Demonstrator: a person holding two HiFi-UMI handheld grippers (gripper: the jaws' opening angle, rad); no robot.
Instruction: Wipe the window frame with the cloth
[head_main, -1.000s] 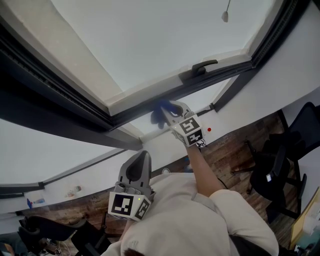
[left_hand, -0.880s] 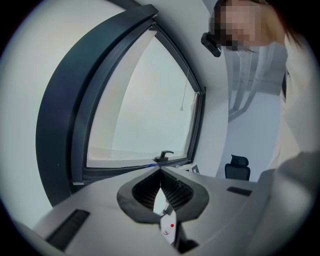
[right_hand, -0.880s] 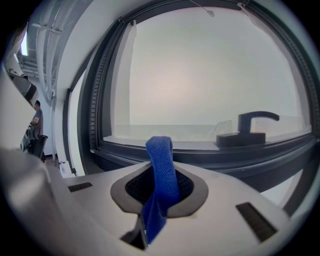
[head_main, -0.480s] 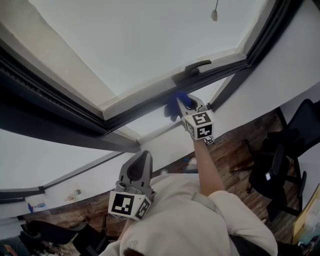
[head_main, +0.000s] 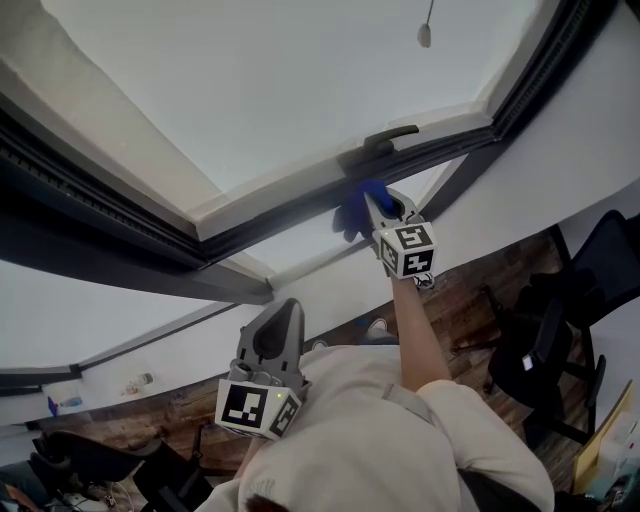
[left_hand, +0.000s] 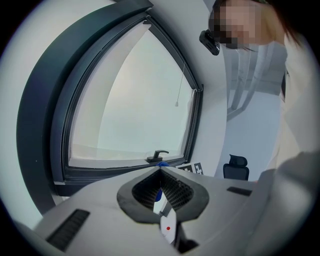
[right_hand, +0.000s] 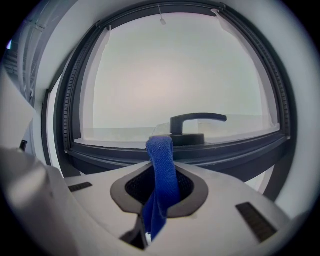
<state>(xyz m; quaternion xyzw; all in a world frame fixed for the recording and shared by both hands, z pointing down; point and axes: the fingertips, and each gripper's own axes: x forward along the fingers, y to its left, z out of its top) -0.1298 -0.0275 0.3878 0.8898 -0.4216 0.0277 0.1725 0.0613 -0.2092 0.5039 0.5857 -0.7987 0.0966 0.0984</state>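
My right gripper (head_main: 375, 200) is shut on a blue cloth (head_main: 357, 208) and holds it against the dark window frame (head_main: 290, 210), just below the black window handle (head_main: 388, 137). In the right gripper view the blue cloth (right_hand: 161, 180) sticks up from between the jaws, with the handle (right_hand: 192, 125) and the frame's lower rail (right_hand: 150, 152) close ahead. My left gripper (head_main: 275, 335) hangs low near the person's chest, far from the window, jaws shut with nothing between them. The left gripper view shows the whole window frame (left_hand: 45, 125) and its handle (left_hand: 159, 156) at a distance.
A pull cord (head_main: 425, 32) dangles in front of the pane. A white sill (head_main: 300, 265) and white wall run under the window. Black office chairs (head_main: 560, 330) stand on the wooden floor at the right. Small items (head_main: 65, 400) lie at the left on a ledge.
My right gripper has slid the cloth rightward along the frame's lower rail, from left of the handle to just beneath it. The left gripper has stayed in place.
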